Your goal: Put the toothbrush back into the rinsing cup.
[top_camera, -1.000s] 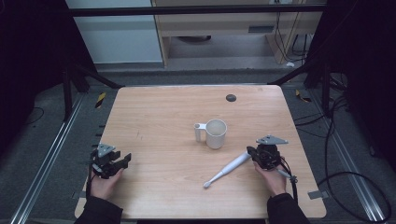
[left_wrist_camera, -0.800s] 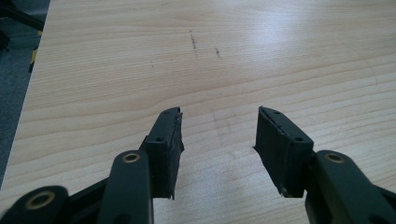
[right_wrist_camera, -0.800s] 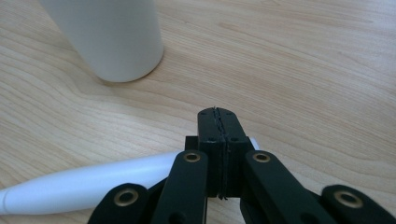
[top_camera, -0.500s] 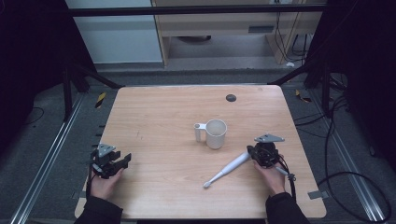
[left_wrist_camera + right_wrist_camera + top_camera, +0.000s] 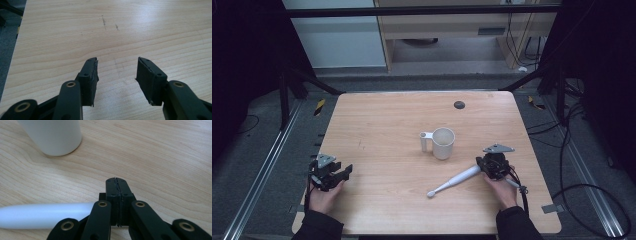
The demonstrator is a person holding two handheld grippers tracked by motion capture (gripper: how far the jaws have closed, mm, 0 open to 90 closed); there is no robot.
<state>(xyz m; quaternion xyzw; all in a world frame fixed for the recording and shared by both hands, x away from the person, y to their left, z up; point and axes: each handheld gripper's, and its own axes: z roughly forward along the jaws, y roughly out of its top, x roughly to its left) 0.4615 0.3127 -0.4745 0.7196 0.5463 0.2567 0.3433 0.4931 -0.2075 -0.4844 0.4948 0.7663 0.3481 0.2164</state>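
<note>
A white mug (image 5: 443, 143) stands upright near the middle of the wooden table (image 5: 382, 120), its handle pointing left. A long white stick-like tool (image 5: 457, 179) with a small round tip lies flat in front of it, slanting toward my right gripper (image 5: 485, 166). In the right gripper view the jaws of my right gripper (image 5: 116, 181) are shut against each other with nothing between them. The tool's thick end (image 5: 42, 215) lies just left of them, under the linkage. The mug's base (image 5: 53, 136) is ahead and to the left. My left gripper (image 5: 345, 171) rests at the table's front left, open (image 5: 117, 61) over bare wood.
A small dark round disc (image 5: 459, 104) sits near the table's far edge. Dark frame posts and metal rails flank the table, and cables run along the floor on the right. Bare wood stretches between the left gripper and the mug.
My right gripper has edged slightly left toward the tool's thick end. The left gripper, mug and tool have stayed where they were.
</note>
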